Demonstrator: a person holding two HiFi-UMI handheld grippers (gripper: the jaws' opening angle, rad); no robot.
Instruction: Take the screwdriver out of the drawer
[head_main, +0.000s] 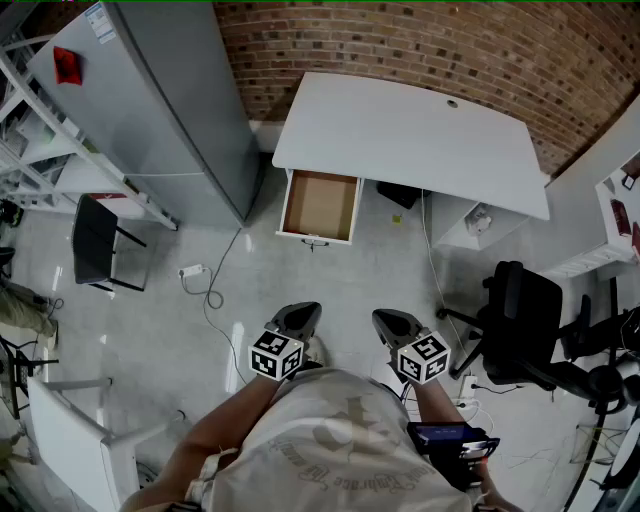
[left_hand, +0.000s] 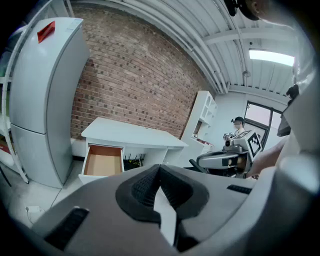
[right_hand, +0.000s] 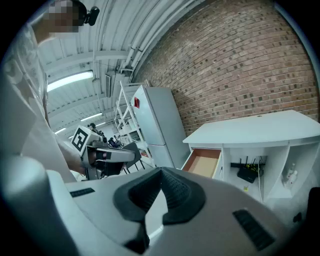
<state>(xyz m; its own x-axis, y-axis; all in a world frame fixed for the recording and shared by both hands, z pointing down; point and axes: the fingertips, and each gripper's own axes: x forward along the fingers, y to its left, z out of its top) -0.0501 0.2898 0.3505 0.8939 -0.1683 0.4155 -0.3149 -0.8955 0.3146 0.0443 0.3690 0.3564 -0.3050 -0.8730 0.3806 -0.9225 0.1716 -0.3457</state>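
A: Where's the screwdriver?

B: Can't see it. The drawer under the desk is pulled open. What shows of its brown bottom looks bare in the head view and in both gripper views. If it's in there, it's at the back under the desk top, or too small to make out from this far.

A: Grippers?

B: The left gripper and the right gripper both have their jaws together, with nothing between them. They're side by side close to the torso, noses tipped a little below level, aimed at the desk. Both are well apart from the drawer, with a stretch of floor between.

A: How will it handle?

B: My guess: light, stiff, not fragile. A round handle would tend to roll, and a bare metal shaft would be slick against the pads. I'd take it across the handle near its middle, jaws square to its length. Avoid the shaft and tip.

A: Which hand?

B: Either. The drawer sits a bit left of centre, so the left has the straighter line. The office chair is off to the right, away from that line. The person needs to walk up first, and the jaws have to open before reaching in.
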